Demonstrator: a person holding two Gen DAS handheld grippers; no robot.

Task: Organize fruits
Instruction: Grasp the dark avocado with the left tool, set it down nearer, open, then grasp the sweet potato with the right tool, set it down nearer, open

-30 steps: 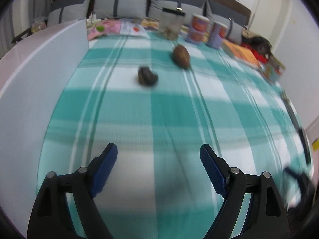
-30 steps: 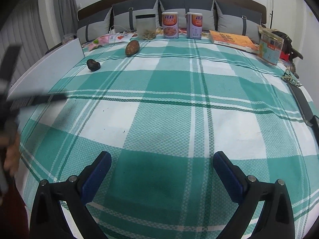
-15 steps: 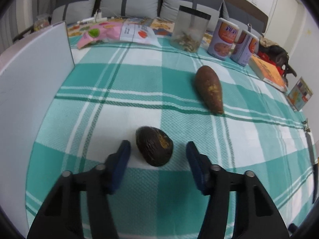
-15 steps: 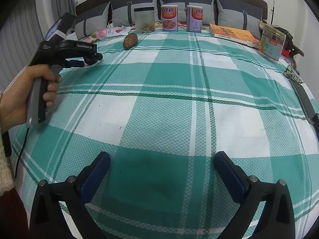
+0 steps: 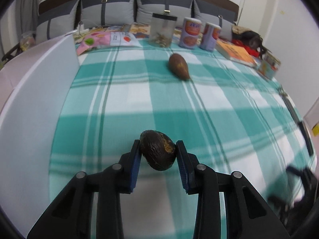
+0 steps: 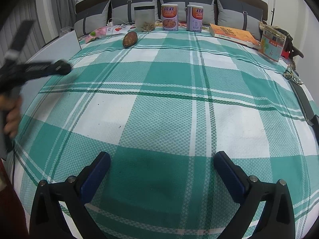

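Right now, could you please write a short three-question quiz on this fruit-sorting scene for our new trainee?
1. True or false: the left gripper is shut on the dark avocado.
2. What fruit lies before the clear jar? A) brown pointed fruit B) banana C) orange
3. The right gripper stands ____ above the checked cloth.

Key: 1 true; 2 A; 3 open and empty.
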